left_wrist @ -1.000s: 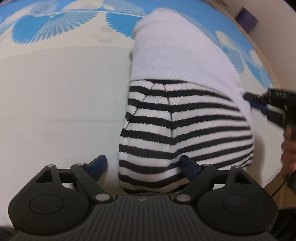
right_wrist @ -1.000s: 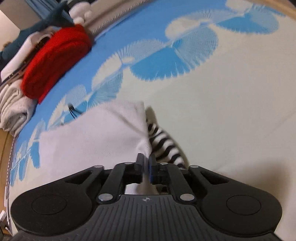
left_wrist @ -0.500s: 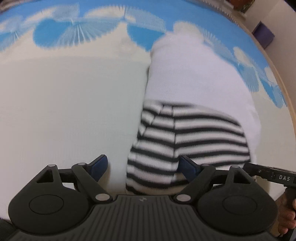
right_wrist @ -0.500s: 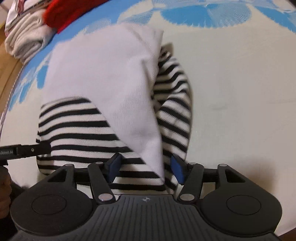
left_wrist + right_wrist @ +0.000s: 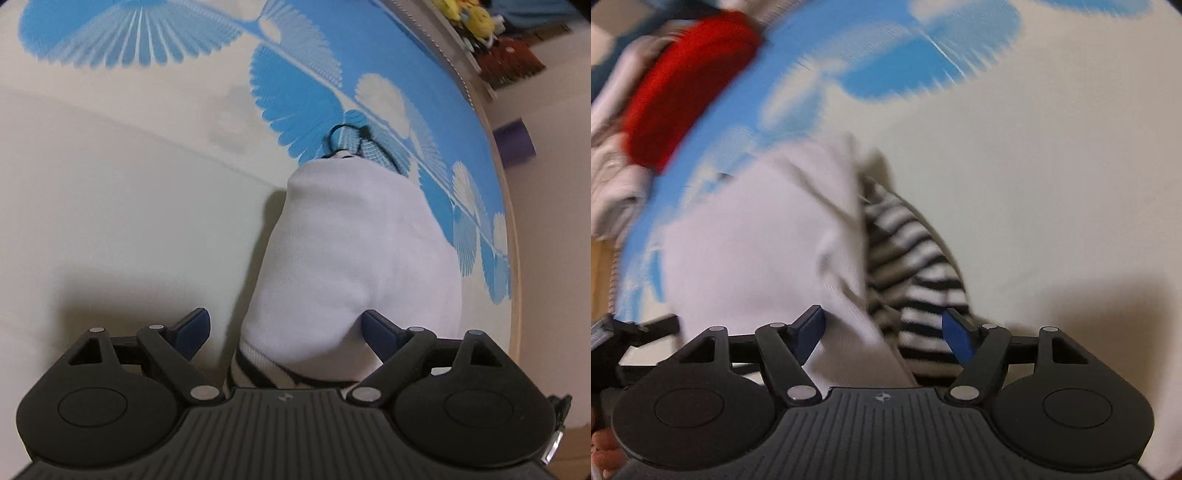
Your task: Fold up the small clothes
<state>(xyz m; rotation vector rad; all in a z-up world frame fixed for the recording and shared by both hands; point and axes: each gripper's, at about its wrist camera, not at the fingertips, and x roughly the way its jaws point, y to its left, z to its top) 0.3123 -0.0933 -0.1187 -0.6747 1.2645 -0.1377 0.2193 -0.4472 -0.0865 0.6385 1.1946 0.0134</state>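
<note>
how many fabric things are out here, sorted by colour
white and black-striped garment, being folded: 1
red folded piece in the side pile: 1
pale folded pieces in that pile, blurred: at least 1
blue-and-cream patterned cover underneath: 1
total: at least 4

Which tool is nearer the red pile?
Right. The right tool straddles the garment, the red pile just beyond. The left tool shows no red pile.
</note>
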